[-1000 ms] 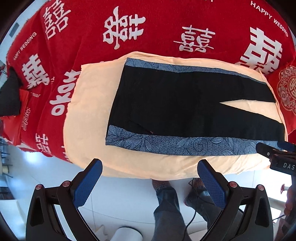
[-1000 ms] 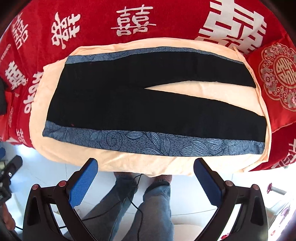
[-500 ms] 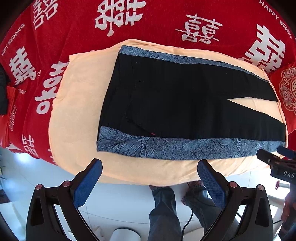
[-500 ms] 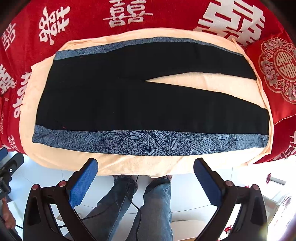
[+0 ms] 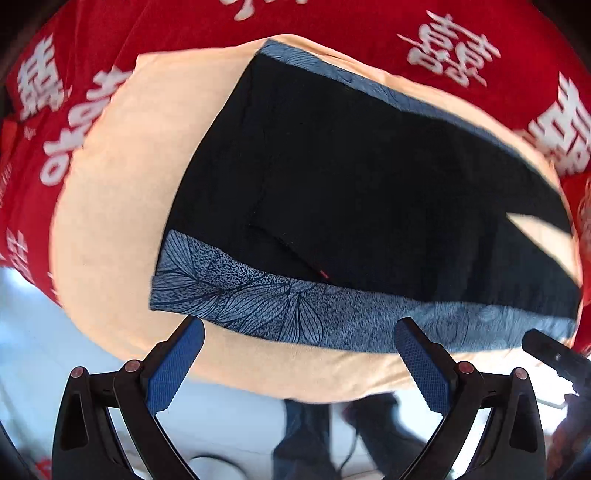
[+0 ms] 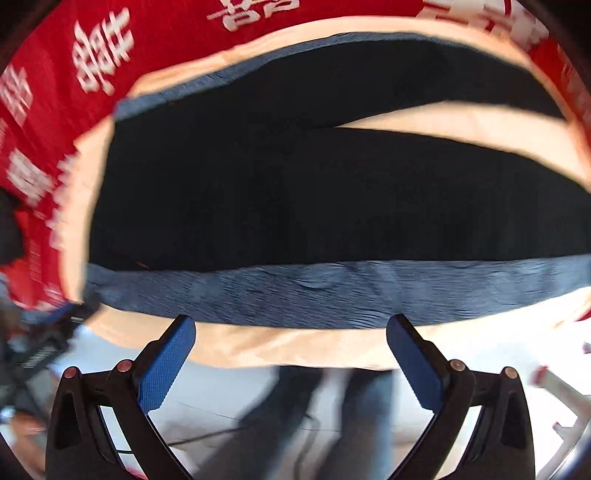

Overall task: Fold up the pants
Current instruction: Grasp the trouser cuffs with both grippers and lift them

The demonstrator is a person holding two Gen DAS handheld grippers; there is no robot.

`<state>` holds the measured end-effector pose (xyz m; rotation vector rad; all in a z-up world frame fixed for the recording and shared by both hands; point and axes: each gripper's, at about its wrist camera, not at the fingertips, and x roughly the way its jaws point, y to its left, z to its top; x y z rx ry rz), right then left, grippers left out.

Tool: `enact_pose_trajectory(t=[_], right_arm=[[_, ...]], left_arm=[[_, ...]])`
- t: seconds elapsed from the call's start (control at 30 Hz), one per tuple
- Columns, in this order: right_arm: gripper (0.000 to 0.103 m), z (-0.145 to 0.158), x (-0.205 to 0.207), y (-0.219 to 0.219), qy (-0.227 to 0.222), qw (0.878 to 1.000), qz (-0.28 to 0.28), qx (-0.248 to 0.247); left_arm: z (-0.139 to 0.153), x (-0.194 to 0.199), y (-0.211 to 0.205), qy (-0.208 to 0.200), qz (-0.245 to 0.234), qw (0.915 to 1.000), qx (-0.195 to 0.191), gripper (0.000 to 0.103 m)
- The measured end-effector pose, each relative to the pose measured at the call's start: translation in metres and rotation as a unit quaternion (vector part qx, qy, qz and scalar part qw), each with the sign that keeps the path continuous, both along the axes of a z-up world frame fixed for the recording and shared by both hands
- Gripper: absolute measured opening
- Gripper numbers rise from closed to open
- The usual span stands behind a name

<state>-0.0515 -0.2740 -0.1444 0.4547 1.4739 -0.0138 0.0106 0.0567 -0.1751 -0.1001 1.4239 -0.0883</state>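
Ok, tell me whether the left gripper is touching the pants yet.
Apart. In the left wrist view the open left gripper hangs short of the pants, nothing between its fingers; peach cloth shows beneath.

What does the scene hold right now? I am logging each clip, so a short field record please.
garment: black pants with blue leaf-print side bands, laid flat, legs slightly apart
under it: peach cloth on a red cover with white characters
left gripper: open, empty, near the waist end of the near band
right gripper: open, empty, near the same band
fold: none made yet
image: right view blurred
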Motion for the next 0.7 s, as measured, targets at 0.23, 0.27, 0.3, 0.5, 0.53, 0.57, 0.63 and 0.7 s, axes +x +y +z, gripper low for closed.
enact_pose_trajectory(t=[0.23, 0.27, 0.3, 0.5, 0.53, 0.57, 0.63, 0.7], right_arm=[[0.056, -0.066, -0.029, -0.028, -0.028, 0.964, -0.078, 0.251], [0.056, -0.077, -0.036, -0.031, -0.028, 0.959, -0.086, 0.268], [0.056, -0.090, -0.044, -0.035, -0.026, 0.953, -0.096, 0.285], [0.056, -0.135, -0.068, -0.054, -0.035, 0.922, -0.161, 0.350], [0.056, -0.138, -0.068, -0.054, -0.041, 0.916, -0.166, 0.363], [0.056, -0.138, -0.067, -0.054, -0.049, 0.913, -0.164, 0.371], [0.056, -0.133, -0.068, -0.054, -0.074, 0.907, -0.164, 0.380], [0.056, -0.132, -0.070, -0.057, -0.086, 0.899, -0.178, 0.390]], left_arm=[[-0.042, -0.017, 0.038, -0.014, 0.048, 0.9955, -0.081, 0.103], [-0.050, -0.018, 0.042, -0.006, 0.053, 0.9946, -0.089, 0.103], [-0.058, -0.017, 0.045, 0.000, 0.059, 0.9936, -0.097, 0.103], [-0.084, -0.008, 0.039, 0.010, 0.068, 0.9904, -0.120, 0.103], [-0.085, -0.007, 0.035, 0.006, 0.065, 0.9906, -0.120, 0.103], [-0.084, -0.007, 0.031, 0.000, 0.060, 0.9907, -0.122, 0.103], [-0.083, -0.005, 0.026, -0.006, 0.052, 0.9893, -0.136, 0.103], [-0.082, -0.003, 0.023, -0.011, 0.051, 0.9865, -0.156, 0.103]])
